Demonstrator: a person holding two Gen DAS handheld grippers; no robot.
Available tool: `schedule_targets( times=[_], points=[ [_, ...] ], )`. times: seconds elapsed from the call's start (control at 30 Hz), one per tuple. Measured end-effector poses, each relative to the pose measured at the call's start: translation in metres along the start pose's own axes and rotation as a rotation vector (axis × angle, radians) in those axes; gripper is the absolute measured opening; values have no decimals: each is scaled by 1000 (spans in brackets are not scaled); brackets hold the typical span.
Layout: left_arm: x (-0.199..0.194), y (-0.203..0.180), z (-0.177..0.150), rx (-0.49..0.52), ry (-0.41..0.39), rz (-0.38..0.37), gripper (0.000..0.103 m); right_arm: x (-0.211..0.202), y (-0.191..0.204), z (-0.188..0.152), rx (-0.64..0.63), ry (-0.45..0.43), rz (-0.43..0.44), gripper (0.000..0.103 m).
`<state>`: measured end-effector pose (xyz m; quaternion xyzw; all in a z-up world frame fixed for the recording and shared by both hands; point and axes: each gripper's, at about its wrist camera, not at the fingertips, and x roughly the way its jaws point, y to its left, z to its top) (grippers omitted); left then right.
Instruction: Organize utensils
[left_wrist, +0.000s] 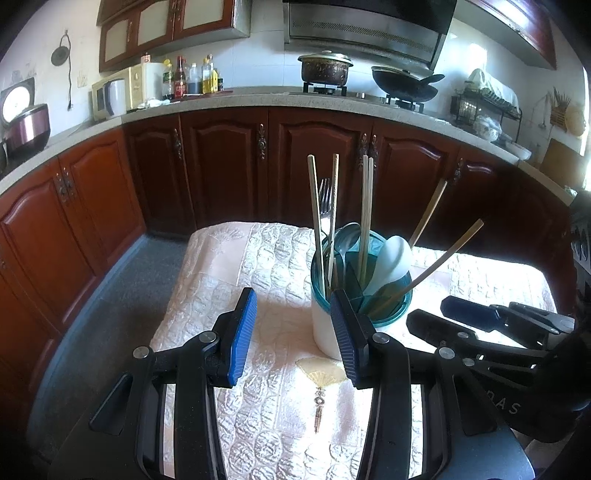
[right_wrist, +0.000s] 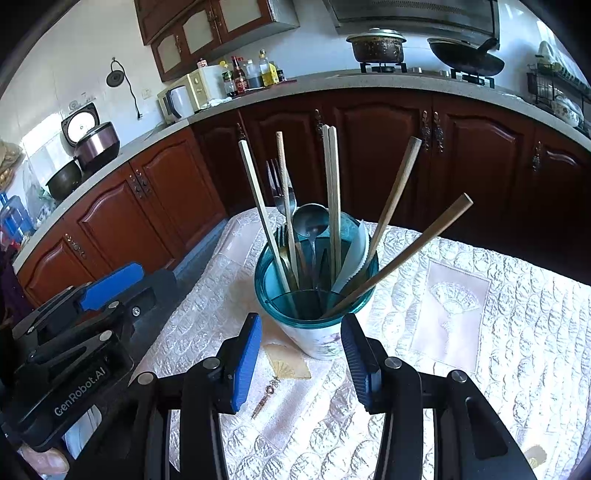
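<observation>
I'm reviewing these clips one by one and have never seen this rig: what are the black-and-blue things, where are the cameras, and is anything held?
No robot: a person carries two handheld claws, each with a fisheye camera looking along its fingers. One picture is from the left claw, the other from the right claw. Both are open and hold nothing. On the white quilted tablecloth stands a teal-rimmed white utensil cup with wooden chopsticks, a metal fork, a metal spoon and a white plastic spoon.

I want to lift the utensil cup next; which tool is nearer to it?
Right, by a little. The right tool faces the utensil cup squarely, open. The left tool sits off to its left, open.
</observation>
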<state>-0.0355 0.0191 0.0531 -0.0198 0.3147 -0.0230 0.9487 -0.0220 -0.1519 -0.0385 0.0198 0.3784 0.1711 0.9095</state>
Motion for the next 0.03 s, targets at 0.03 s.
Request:
schedule_targets(
  times=[0.03],
  points=[
    [0,0,0,0,2,0,41,-2,-3,-1,5,-3,-1,43]
  ],
)
